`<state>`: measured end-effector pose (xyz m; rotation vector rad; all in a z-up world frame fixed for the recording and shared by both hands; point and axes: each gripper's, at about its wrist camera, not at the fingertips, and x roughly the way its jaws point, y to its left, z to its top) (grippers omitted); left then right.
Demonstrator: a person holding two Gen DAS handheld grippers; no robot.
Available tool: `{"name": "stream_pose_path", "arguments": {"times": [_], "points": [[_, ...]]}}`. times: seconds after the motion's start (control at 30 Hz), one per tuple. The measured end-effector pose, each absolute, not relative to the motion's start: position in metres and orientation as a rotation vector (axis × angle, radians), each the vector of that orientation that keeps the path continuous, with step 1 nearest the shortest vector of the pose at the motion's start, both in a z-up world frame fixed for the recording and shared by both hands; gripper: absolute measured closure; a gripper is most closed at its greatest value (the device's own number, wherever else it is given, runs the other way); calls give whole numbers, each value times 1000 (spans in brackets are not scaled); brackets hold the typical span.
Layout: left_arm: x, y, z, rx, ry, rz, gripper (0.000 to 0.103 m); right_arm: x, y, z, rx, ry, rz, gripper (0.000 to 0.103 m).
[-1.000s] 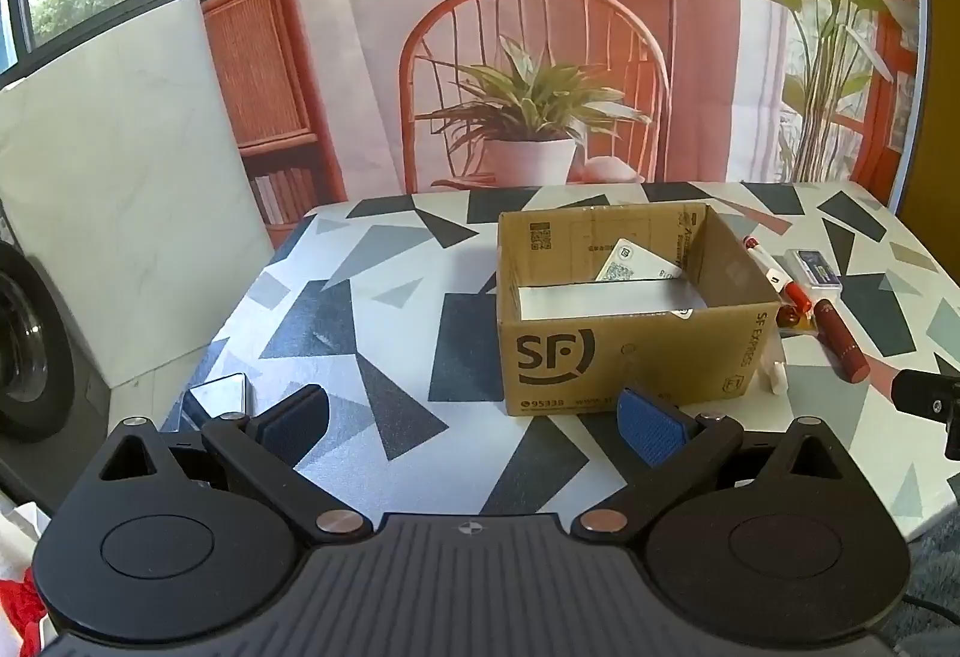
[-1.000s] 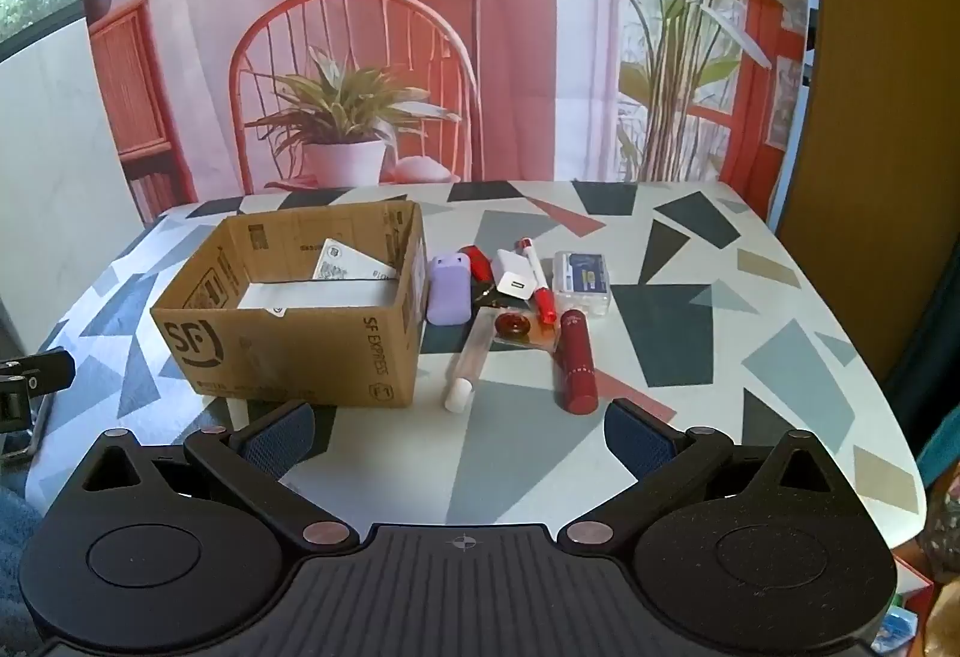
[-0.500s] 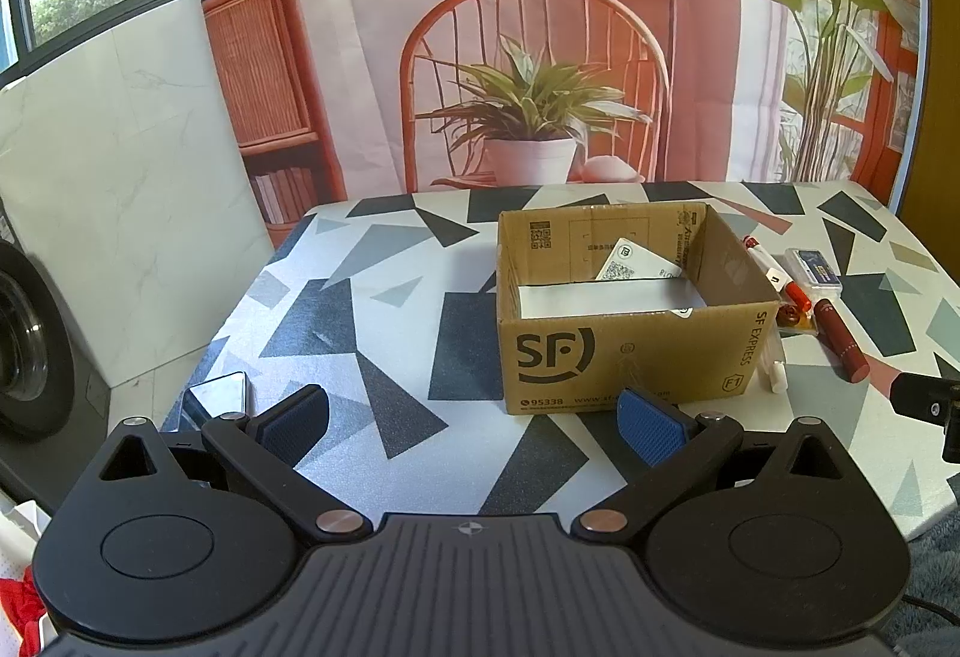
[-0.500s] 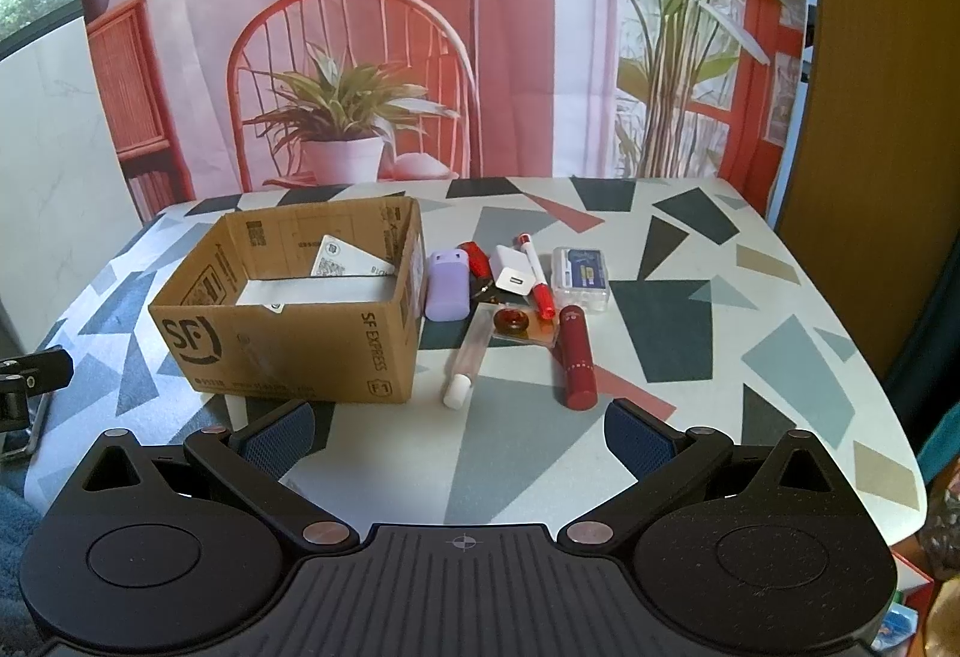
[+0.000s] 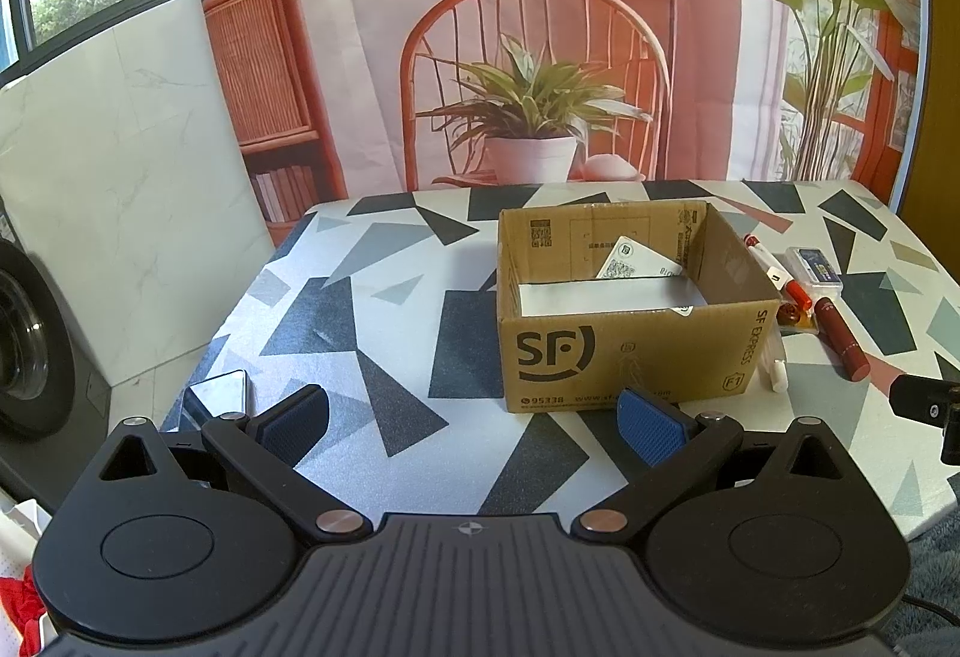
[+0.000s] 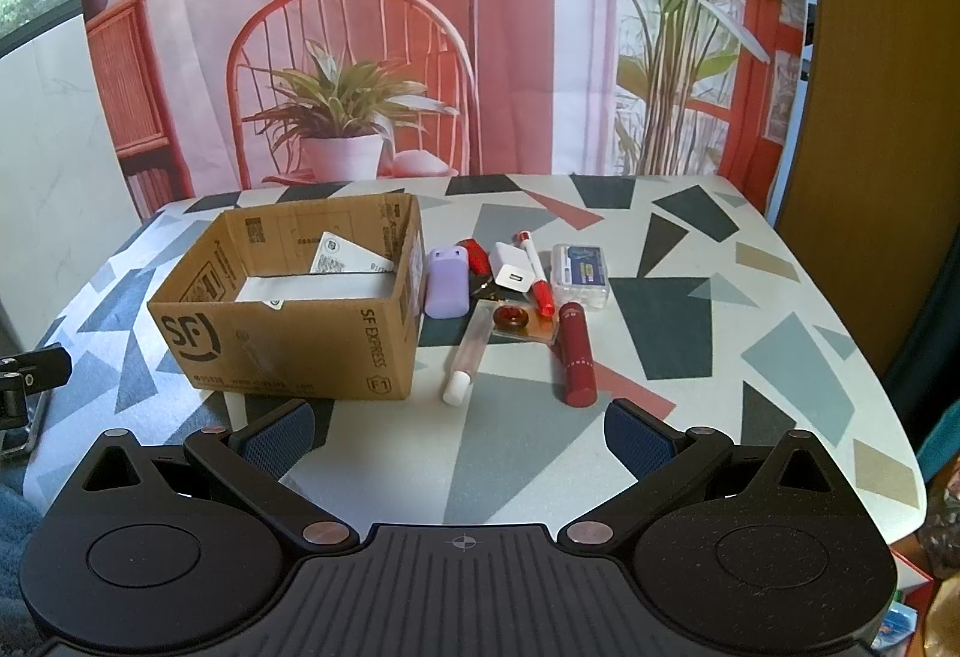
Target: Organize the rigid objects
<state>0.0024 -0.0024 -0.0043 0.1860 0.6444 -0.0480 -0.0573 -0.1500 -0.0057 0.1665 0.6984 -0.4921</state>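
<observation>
An open cardboard SF box (image 6: 288, 339) (image 5: 630, 351) stands on the patterned table with a card and white paper inside. Right of it lie small objects: a purple case (image 6: 447, 282), a white charger (image 6: 513, 273), a red-capped marker (image 6: 536, 273), a clear plastic box (image 6: 581, 276), a red cylinder (image 6: 577, 354) (image 5: 843, 339), a clear tube with white cap (image 6: 467, 357) and an amber piece (image 6: 513, 321). My right gripper (image 6: 459, 435) is open and empty, in front of the objects. My left gripper (image 5: 474, 420) is open and empty, in front of the box.
A phone (image 5: 219, 393) lies at the table's near left corner. A printed backdrop with chair and plant hangs behind the table. A white panel (image 5: 120, 213) leans at the left. The table's right edge (image 6: 864, 333) drops off beside a brown wall.
Both grippers have shifted only slightly; the right view has crept a little closer to the objects. Nothing was taken hold of or let go.
</observation>
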Motion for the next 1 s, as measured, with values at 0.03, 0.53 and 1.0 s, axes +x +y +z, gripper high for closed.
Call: {"name": "stream_pose_path", "arguments": {"times": [0.03,0.53,1.0], "points": [[2,-3,-4,186,645,-48,0,-58,-150,-6,166,699,-492,0],[2,-2,-5,186,647,-48,0,-57,-150,-6,168,701,-493,0],[1,-2,-10,199,671,-49,0,-59,-151,-12,180,717,-485,0]]}}
